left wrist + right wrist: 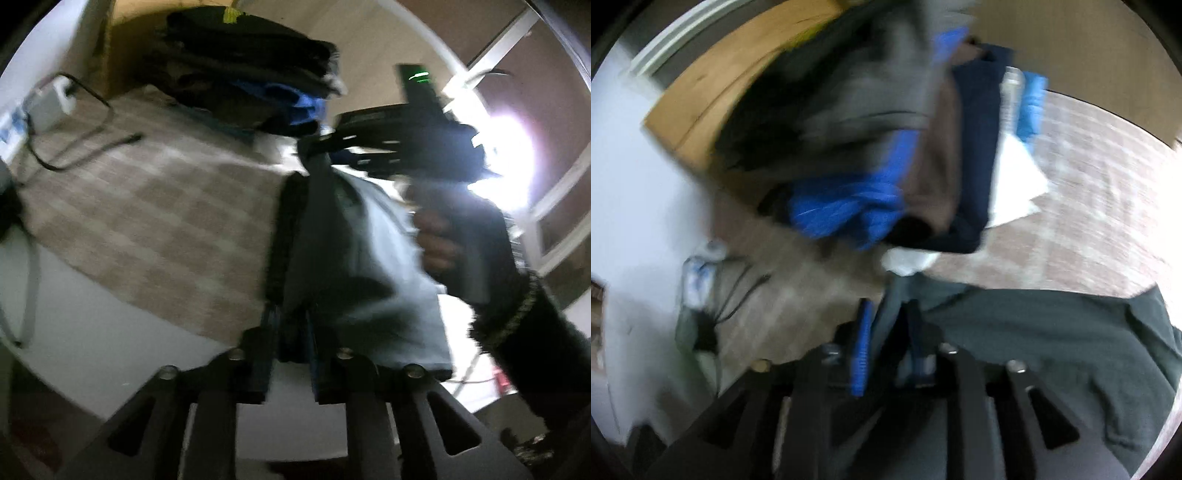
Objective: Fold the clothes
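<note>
Both claws point steeply downward: the left claw [291, 325] narrowly parted around cloth, the right claw [886, 332] likewise, its hand [439, 240] at three o'clock.

- Checked bedcover [155, 206]: woven cloth, matt, beige-and-cream.
- Pile of clothes [849, 147] on the bedcover: soft matt cloth; blue knit looks ribbed.
- Grey garment [1052, 332], nearer than the pile: smooth, matt cloth.

Right wrist view, heavily motion-blurred. Right claw [886, 332] points down at a grey-green garment [1052, 332], a fold of it between the blue-padded fingers [862, 343]; pad contact unclear. Beyond lies a pile of clothes [857, 155], black, grey, blue, navy, on a checked beige cloth [1089, 206].
</note>
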Demonstrator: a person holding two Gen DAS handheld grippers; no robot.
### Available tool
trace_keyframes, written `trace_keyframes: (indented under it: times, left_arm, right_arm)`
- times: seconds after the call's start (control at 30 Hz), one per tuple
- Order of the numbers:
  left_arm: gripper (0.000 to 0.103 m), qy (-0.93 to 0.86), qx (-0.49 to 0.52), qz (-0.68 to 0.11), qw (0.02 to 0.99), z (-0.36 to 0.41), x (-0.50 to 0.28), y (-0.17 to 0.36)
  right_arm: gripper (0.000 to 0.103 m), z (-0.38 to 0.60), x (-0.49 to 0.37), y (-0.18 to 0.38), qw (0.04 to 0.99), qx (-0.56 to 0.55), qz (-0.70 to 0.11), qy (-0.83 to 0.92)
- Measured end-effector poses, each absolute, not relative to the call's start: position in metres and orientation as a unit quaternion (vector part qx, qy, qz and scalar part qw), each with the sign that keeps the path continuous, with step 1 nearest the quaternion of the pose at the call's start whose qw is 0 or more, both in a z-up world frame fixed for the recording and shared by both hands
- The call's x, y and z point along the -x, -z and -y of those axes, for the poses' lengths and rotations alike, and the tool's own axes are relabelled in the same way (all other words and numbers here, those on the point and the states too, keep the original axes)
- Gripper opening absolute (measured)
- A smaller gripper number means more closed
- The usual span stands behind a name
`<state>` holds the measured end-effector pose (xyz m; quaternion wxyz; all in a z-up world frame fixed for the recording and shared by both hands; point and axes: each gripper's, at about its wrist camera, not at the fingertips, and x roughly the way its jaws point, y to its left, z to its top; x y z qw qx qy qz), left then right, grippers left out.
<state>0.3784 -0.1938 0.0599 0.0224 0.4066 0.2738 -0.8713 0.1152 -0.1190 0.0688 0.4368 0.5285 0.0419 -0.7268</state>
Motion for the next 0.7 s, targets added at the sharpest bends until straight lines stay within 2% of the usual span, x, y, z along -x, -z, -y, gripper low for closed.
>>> trace_keyframes:
  times: [0.07, 0.17, 0.3, 0.5, 0.6, 0.7]
  left_arm:
    - [0.019, 0.881, -0.403, -0.244, 0.045, 0.201, -0.382, -0.076]
    - [0.022, 0.896, -0.389, -0.211, 0.044, 0.205, -0.374, -0.104]
    - [0.033, 0.910, -0.382, -0.161, -0.024, 0.184, -0.325, -0.125]
    - [0.033, 0.899, -0.417, -0.106, -0.089, 0.149, -0.253, -0.098]
    - [0.033, 0.888, -0.449, -0.061, -0.075, 0.141, -0.239, -0.067]
    - [0.034, 0.887, -0.452, -0.056, -0.071, 0.144, -0.244, -0.059]
  right_arm:
    - [0.039, 0.096, -0.120, -0.094, 0.459, -0.499, -0.023, 0.735]
    - [0.048, 0.033, -0.116, -0.129, 0.435, -0.446, 0.018, 0.782]
    - [0.048, -0.049, -0.106, -0.128, 0.342, -0.441, 0.027, 0.829]
    - [0.048, -0.098, -0.121, -0.081, 0.318, -0.481, 0.075, 0.813]
    - [0.048, -0.094, -0.128, -0.053, 0.294, -0.513, 0.034, 0.806]
    - [0.047, -0.106, -0.133, -0.045, 0.277, -0.527, 0.020, 0.803]
